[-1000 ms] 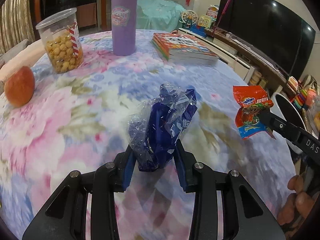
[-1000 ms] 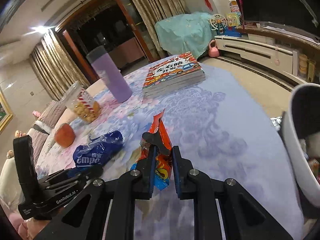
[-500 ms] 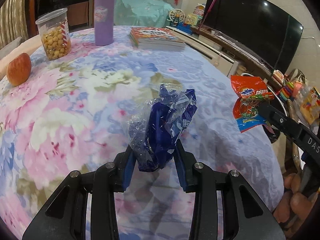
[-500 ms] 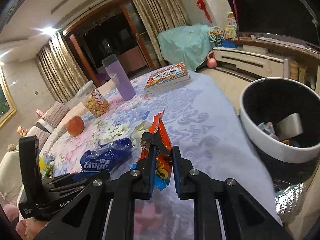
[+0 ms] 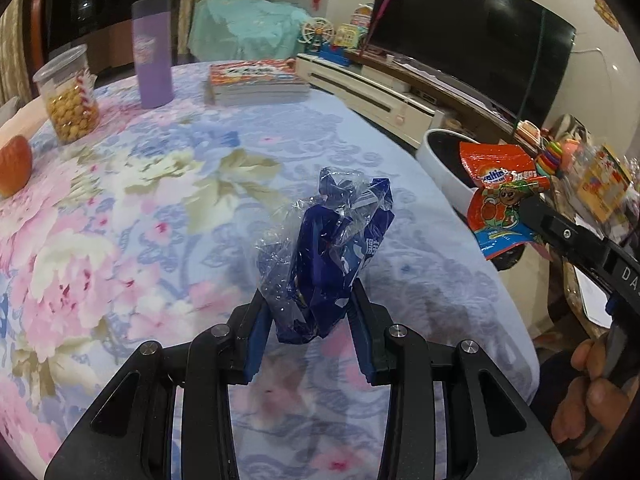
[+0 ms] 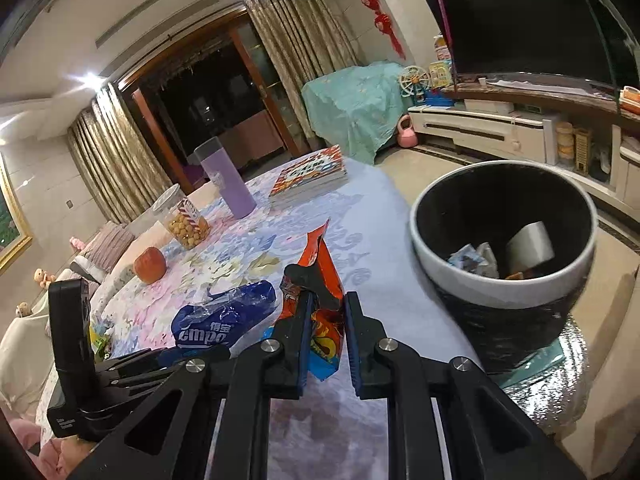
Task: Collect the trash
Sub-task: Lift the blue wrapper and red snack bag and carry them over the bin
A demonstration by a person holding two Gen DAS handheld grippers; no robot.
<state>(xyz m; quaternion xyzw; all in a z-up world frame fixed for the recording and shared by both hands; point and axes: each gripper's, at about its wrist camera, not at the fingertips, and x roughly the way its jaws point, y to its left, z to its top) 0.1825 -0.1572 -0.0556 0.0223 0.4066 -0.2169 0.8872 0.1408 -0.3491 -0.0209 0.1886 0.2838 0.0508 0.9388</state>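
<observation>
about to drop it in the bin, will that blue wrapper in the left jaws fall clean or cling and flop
The blue wrapper looks crumpled, thin and filmy, so it is probably floppy and very light. It may cling to the left gripper, or drift rather than drop straight.

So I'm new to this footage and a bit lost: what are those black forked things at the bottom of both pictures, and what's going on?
They are hand-held grippers, one in each of a person's hands, each with a fisheye camera looking along its jaws. The left gripper has its jaws shut on a crumpled blue wrapper. The right gripper pinches an orange snack packet; its view also shows a trash bin beside the table, already holding scraps. On the floral tablecloth stand a purple tumbler, a jar of snack balls, a stack of books and a reddish fruit.
</observation>
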